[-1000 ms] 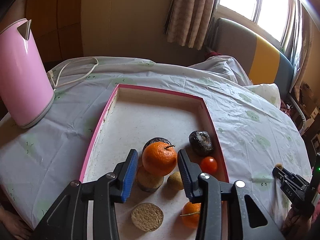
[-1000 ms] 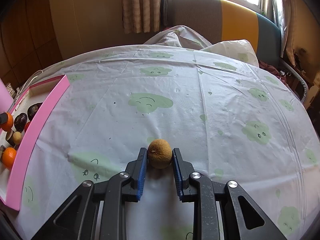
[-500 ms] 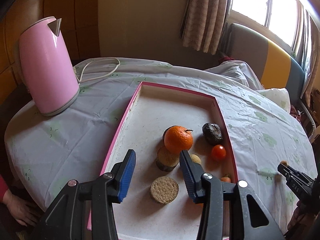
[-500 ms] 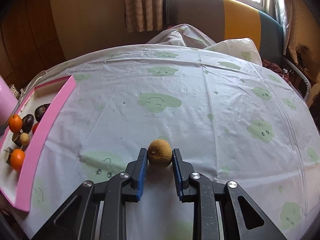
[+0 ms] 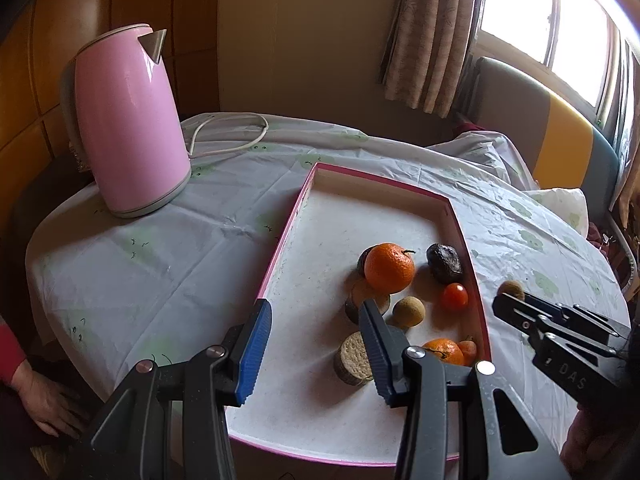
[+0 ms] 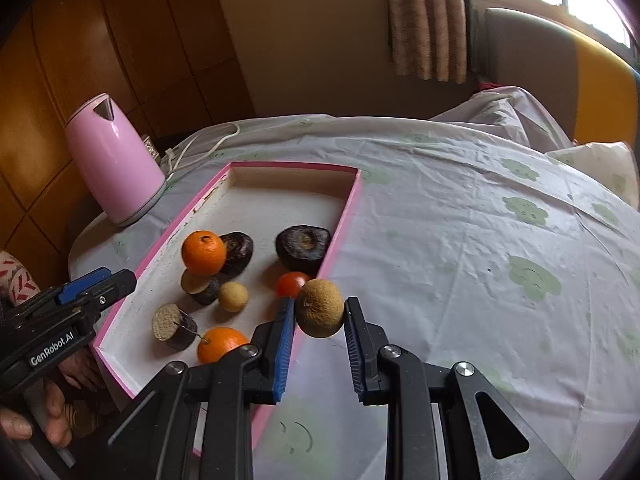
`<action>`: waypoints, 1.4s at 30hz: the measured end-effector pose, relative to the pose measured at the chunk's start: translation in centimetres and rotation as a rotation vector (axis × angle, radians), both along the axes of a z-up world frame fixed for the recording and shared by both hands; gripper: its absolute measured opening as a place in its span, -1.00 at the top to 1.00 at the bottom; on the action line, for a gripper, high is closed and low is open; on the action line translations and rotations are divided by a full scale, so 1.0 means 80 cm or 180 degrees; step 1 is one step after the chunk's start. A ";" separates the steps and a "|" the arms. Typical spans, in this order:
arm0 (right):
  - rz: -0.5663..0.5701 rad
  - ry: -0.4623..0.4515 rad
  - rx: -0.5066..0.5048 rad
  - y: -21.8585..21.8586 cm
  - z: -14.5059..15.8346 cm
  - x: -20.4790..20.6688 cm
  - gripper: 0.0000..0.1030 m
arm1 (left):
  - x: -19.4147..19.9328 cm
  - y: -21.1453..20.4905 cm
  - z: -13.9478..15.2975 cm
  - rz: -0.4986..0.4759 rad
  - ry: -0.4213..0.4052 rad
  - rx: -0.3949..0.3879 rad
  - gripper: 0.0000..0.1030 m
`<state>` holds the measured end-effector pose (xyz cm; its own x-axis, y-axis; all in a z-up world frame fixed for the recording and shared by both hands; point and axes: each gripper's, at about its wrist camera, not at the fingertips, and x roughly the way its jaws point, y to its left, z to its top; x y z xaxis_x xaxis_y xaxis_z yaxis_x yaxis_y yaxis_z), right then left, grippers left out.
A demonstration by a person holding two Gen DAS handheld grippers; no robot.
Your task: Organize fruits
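Your right gripper (image 6: 318, 316) points steeply downward, its blue pads clamped on a brown kiwi (image 6: 319, 307) (held clear of the tablecloth (image 6: 460, 248)). The kiwi sits directly over the right rim of the pink tray (image 6: 347, 210), beside a cherry tomato (image 6: 292, 283).

Your left gripper (image 5: 314, 344) also angles downward over the tray's near end. Its jaws stand partly open, having just widened, with nothing between them. The right finger overlaps a cut fruit piece (image 5: 354, 358) in view (contact cannot be confirmed).

Inside the tray lie a mandarin (image 5: 389, 268) resting on other fruit and a second mandarin (image 5: 444, 350) near the right wall. A pink kettle (image 5: 126, 120) stands far left.
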<state>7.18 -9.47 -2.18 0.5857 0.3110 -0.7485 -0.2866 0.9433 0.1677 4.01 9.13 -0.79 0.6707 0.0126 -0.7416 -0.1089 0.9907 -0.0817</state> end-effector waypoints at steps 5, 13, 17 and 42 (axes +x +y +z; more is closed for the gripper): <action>0.0095 0.0113 -0.0178 0.039 -0.016 0.016 0.51 | -0.006 0.005 0.000 0.0028 0.0014 -0.0009 0.11; 0.0087 0.0130 -0.0170 0.054 -0.025 0.008 0.16 | -0.013 0.008 0.000 0.0007 0.0007 0.0004 0.09; -0.0079 -0.0030 -0.0189 0.048 -0.011 -0.010 0.01 | -0.018 0.004 0.002 0.0007 -0.0012 0.0046 -0.08; -0.0525 -0.0365 -0.0249 0.022 0.010 -0.089 -0.45 | -0.066 -0.024 0.031 -0.0031 -0.0413 0.0242 -0.22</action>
